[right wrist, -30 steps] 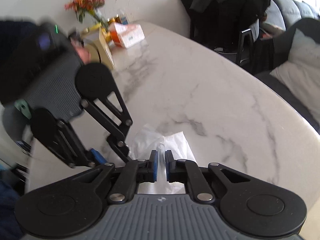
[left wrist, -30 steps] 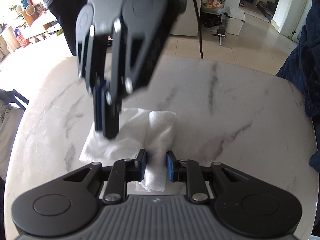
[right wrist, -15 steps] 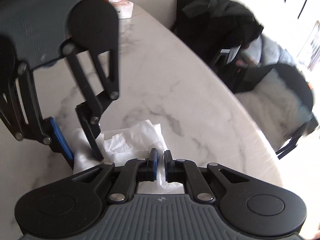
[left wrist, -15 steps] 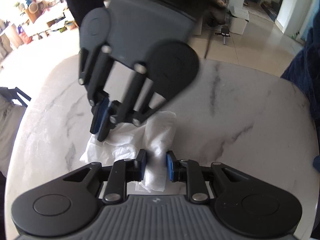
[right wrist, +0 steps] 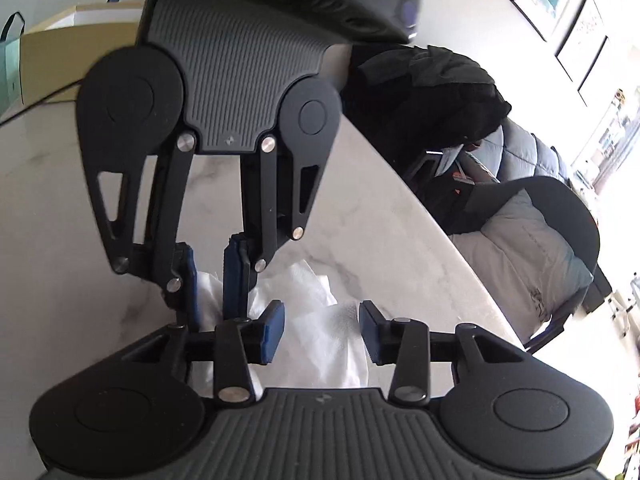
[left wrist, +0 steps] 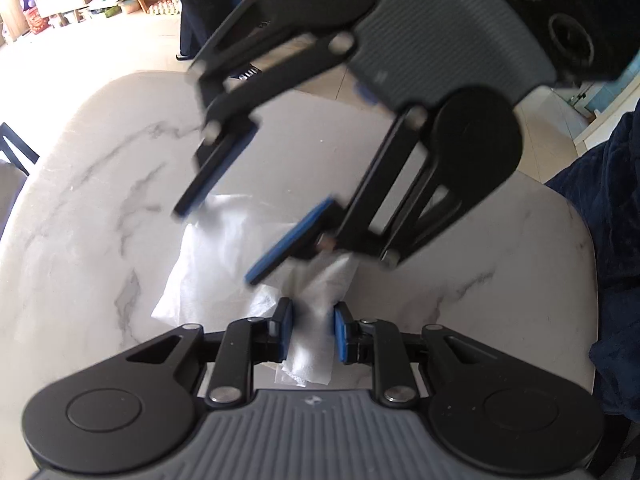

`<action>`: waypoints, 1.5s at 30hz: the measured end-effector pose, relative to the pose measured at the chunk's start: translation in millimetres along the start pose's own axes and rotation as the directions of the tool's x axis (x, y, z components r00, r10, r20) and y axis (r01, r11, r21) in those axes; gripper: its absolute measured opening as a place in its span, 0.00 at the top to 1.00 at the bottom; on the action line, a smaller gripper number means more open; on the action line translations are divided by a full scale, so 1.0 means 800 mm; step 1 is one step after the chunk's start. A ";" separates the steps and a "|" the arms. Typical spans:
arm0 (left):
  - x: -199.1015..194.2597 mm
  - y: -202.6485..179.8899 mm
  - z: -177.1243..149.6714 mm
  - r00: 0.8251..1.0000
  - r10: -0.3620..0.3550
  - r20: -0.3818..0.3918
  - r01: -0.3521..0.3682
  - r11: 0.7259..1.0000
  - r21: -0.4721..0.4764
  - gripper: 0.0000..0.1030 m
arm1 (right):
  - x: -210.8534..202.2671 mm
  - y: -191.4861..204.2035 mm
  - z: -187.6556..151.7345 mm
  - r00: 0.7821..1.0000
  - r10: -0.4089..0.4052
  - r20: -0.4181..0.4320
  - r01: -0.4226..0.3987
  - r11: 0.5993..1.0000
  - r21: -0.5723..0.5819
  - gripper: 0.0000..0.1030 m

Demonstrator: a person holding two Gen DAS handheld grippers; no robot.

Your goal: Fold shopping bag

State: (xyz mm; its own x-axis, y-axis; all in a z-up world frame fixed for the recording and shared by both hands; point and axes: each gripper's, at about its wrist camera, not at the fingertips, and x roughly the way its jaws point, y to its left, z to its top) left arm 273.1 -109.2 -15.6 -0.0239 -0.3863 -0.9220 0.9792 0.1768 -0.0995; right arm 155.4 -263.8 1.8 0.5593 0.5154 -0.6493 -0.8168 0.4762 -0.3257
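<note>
Bag (left wrist: 224,256): thin white plastic, crumpled, light, limp, probably slippery; grip at a folded edge. It lies mid-table (left wrist: 460,240), at 12 o'clock from both tongs. Left gripper (left wrist: 309,334) nips its near end. Right gripper (right wrist: 322,330) jaws have just been opening, bag between, unpinched. Marble top; cluttered living room.

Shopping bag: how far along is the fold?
Done: the white shopping bag already lies bunched into a narrow, crumpled bundle on the marble table. In hand: the left gripper pinches one end of it; the right gripper has just been opening, its pads apart over the bag without pressing it. Left: the bundle looks loose and uneven, so probably further folds and flattening.
</note>
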 end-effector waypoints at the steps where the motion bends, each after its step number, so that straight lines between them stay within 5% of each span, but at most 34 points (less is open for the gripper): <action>1: 0.000 0.000 0.000 1.000 0.000 0.002 0.000 1.000 -0.001 0.80 | -0.004 -0.004 -0.002 1.000 0.017 -0.002 -0.017 0.999 0.031 0.61; 4: -0.001 -0.001 0.000 1.000 0.003 0.003 -0.003 1.000 0.003 0.80 | -0.007 -0.018 -0.008 0.997 0.078 -0.025 -0.074 0.989 0.130 0.92; 9: -0.002 -0.003 0.003 1.000 0.007 -0.003 -0.007 1.000 0.020 0.79 | 0.012 -0.032 -0.003 0.997 0.075 -0.026 -0.068 0.973 0.218 0.94; 19: -0.004 -0.002 0.004 1.000 0.008 0.006 -0.008 1.000 0.025 0.79 | 0.044 -0.011 0.006 0.992 0.117 -0.054 -0.114 0.992 0.050 0.96; 20: -0.004 0.000 0.004 1.000 0.003 0.008 -0.004 1.000 0.018 0.79 | 0.037 -0.017 0.010 0.993 0.113 -0.045 -0.110 0.991 0.079 0.87; 23: -0.005 0.009 0.005 1.000 -0.025 0.012 0.025 1.000 -0.018 0.79 | 0.007 -0.036 0.016 0.996 0.075 0.039 -0.081 0.981 0.176 0.32; 28: -0.003 0.038 0.013 0.993 -0.121 -0.004 0.121 0.988 -0.092 0.79 | -0.043 -0.032 -0.001 0.995 0.028 0.095 -0.044 0.986 0.163 0.31; 34: 0.005 0.067 0.028 0.972 -0.229 -0.052 0.221 0.967 -0.128 0.79 | -0.047 0.028 -0.034 0.991 0.136 0.013 -0.135 0.990 -0.035 0.46; 40: 0.017 0.102 0.037 0.939 -0.338 -0.061 0.317 0.921 -0.227 0.78 | -0.009 0.028 -0.040 0.988 0.151 -0.027 -0.153 0.983 -0.105 0.69; 43: 0.006 0.099 0.046 0.953 -0.299 -0.045 0.283 0.935 -0.214 0.79 | 0.002 0.005 -0.039 0.974 0.221 -0.046 -0.222 0.975 -0.030 0.72; 45: -0.025 0.089 0.054 0.970 -0.239 0.041 0.243 0.951 -0.190 0.79 | 0.010 -0.011 -0.037 0.958 0.279 -0.064 -0.277 0.960 0.041 0.73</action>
State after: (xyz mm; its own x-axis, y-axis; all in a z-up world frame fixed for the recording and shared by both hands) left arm 351.7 -128.0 12.0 -0.2494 -0.4539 -0.8554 0.8873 0.2468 -0.3897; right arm 162.7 -284.9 -20.7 0.2988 0.5814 -0.7567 -0.9332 0.3438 -0.1043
